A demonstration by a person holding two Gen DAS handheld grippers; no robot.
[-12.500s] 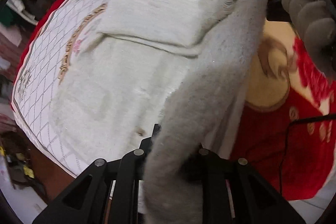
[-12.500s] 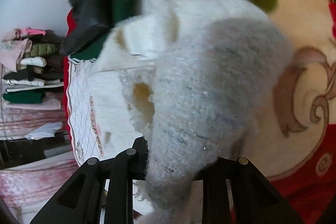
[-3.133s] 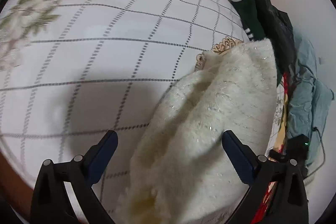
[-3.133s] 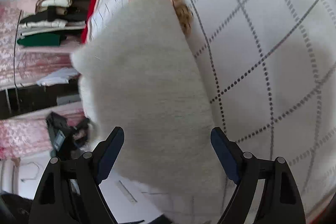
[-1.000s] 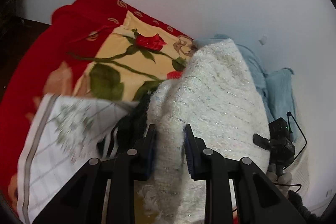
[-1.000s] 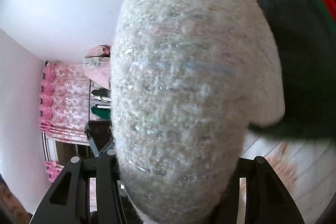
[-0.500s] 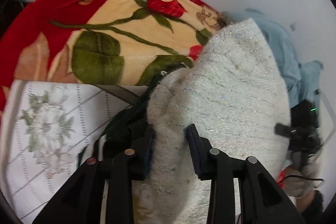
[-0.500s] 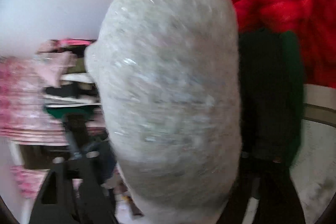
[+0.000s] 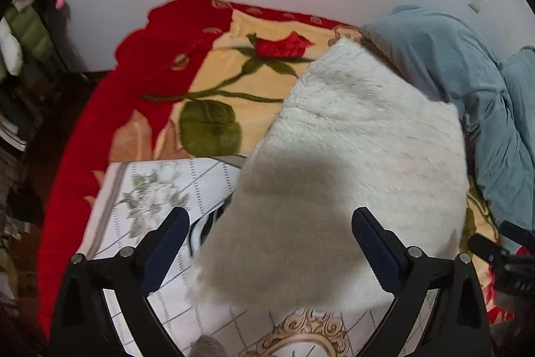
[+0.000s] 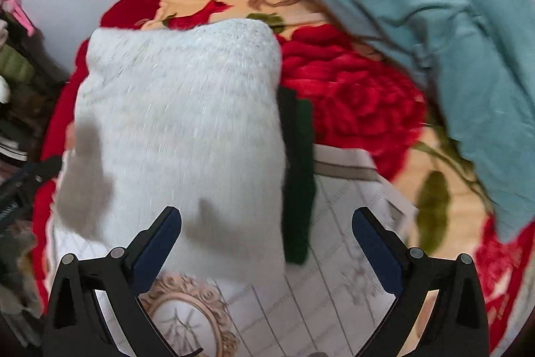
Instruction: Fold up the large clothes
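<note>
The folded white fuzzy sweater lies on the bed, resting partly on a white grid-patterned sheet and over a dark green garment whose edge shows along its right side; the left gripper hangs above it with jaws spread wide, gripping nothing; the right gripper likewise stands wide apart and empty, just before the sweater's near edge; a red rose-print blanket covers the bed beneath; a pale blue garment lies heaped to the right against the wall.
</note>
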